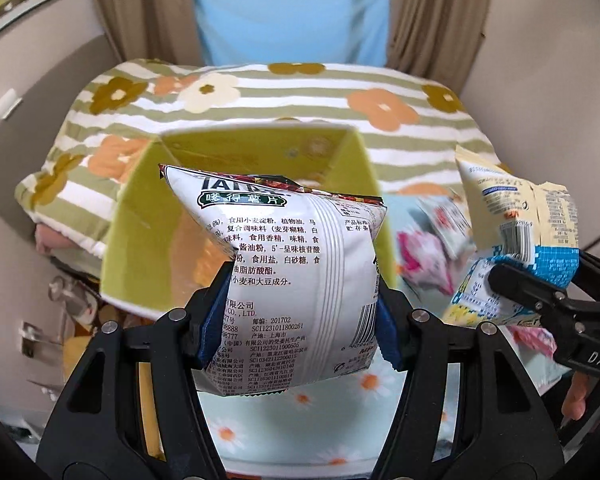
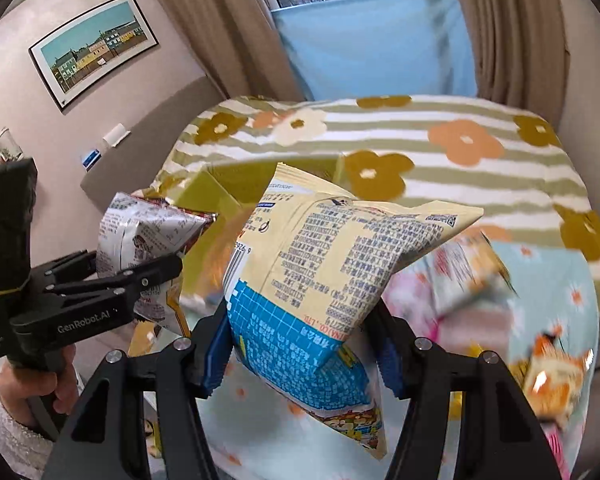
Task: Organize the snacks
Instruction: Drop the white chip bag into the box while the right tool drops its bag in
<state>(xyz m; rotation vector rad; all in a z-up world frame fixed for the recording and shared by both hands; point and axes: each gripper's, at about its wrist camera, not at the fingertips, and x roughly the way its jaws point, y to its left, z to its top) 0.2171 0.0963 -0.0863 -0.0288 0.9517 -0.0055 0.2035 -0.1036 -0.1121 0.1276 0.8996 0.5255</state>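
My left gripper [image 1: 302,312] is shut on a white snack bag [image 1: 296,268] with black print, held up in front of an open yellow-green box [image 1: 128,216]. My right gripper [image 2: 300,340] is shut on a cream and blue snack bag [image 2: 320,272], lifted above the bed. In the left wrist view the right gripper [image 1: 540,280] and its cream bag [image 1: 512,216] show at the right. From the right wrist camera, the left gripper [image 2: 140,276] with the white bag [image 2: 140,236] appears at the left, and the box [image 2: 224,188] lies behind both bags.
A light blue daisy cloth [image 1: 300,400] covers the bed in front. Several more snack packets [image 2: 548,376] lie blurred on it at the right. A striped flower quilt [image 1: 260,96] is bunched behind the box. Curtains and a window stand at the back.
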